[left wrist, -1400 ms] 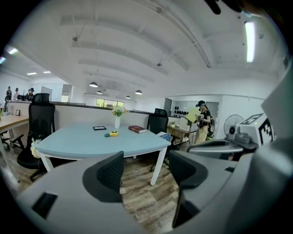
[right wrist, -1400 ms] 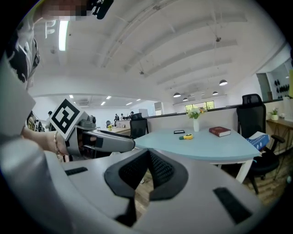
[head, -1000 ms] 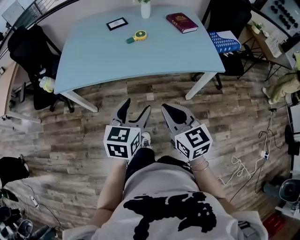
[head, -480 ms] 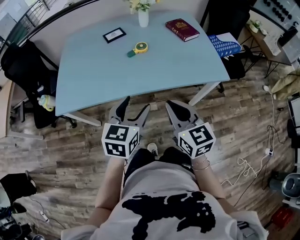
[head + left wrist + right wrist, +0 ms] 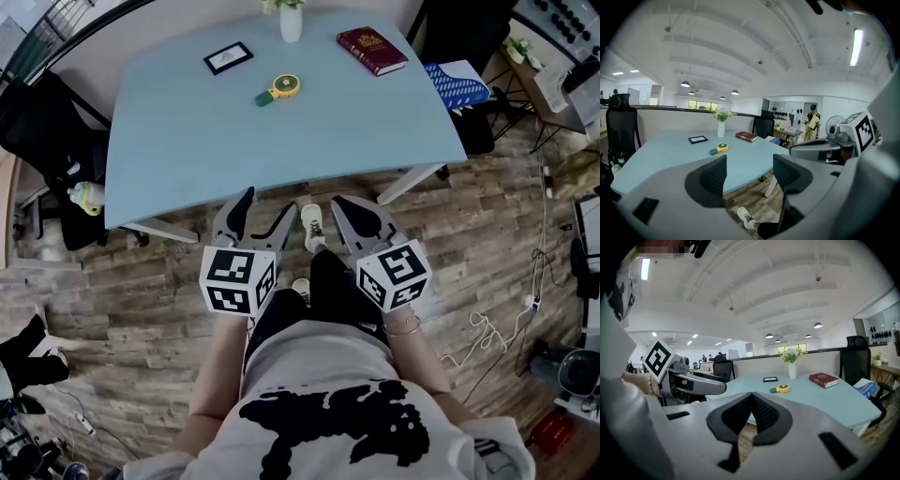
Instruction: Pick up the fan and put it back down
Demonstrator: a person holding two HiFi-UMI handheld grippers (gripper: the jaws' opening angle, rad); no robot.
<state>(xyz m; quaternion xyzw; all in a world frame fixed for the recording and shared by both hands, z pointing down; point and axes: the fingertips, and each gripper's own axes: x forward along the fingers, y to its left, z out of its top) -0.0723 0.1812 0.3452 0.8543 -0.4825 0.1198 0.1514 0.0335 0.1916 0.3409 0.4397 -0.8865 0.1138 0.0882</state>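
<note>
Starting at the left of the head view, the left tongs [image 5: 265, 211] hang over the wood-plank floor [image 5: 141, 272], just short of the near edge of the tabletop [image 5: 281, 141]. Their jaws stand wide apart and hold nothing. In the left gripper view, only the tabletop edge, the floor and a shoe [image 5: 745, 218] show between the black ribbed pads [image 5: 715, 177].

The fan [image 5: 279, 89] lies flat on the tabletop in the upper middle of the frame, well apart from both tongs. It sits between a dark picture frame [image 5: 228, 57] to its upper left and a white vase [image 5: 291, 21] above it. A red book [image 5: 372, 50] lies further right. The fan has a round yellow head and a short green handle, both apparently smooth plastic. Its long axis runs from the handle at lower left to the head at upper right.

The right tongs [image 5: 352, 208] are level with the left pair. Their jaws are pressed together with nothing between them.

The fan lies straight ahead of the left tongs and up and to the left of the right tongs. We judge the left tongs the nearer pair, with the handle end turned toward them. Either pair must first cross the smooth, matte, pale blue tabletop.
</note>
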